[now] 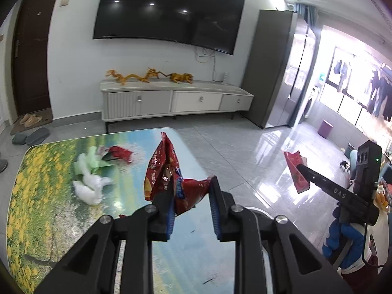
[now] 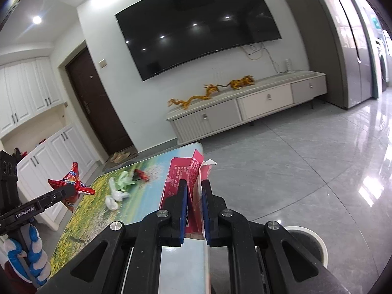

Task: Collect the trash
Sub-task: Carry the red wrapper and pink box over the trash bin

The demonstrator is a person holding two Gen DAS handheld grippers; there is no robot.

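My left gripper point(image 1: 191, 188) pinches a crumpled red snack bag point(image 1: 166, 171) at frame centre, above the table point(image 1: 36, 196). My right gripper point(image 2: 194, 191) clamps a pink carton point(image 2: 181, 174) at lower centre. 1 red wrapper point(image 1: 120, 153) and white tissues point(image 1: 89, 186) lie left.

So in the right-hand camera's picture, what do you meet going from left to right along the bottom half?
Gloved hand → left gripper with a red chip bag → white and green wrappers → small red wrapper → pink carton in the right gripper → white-rimmed bin.
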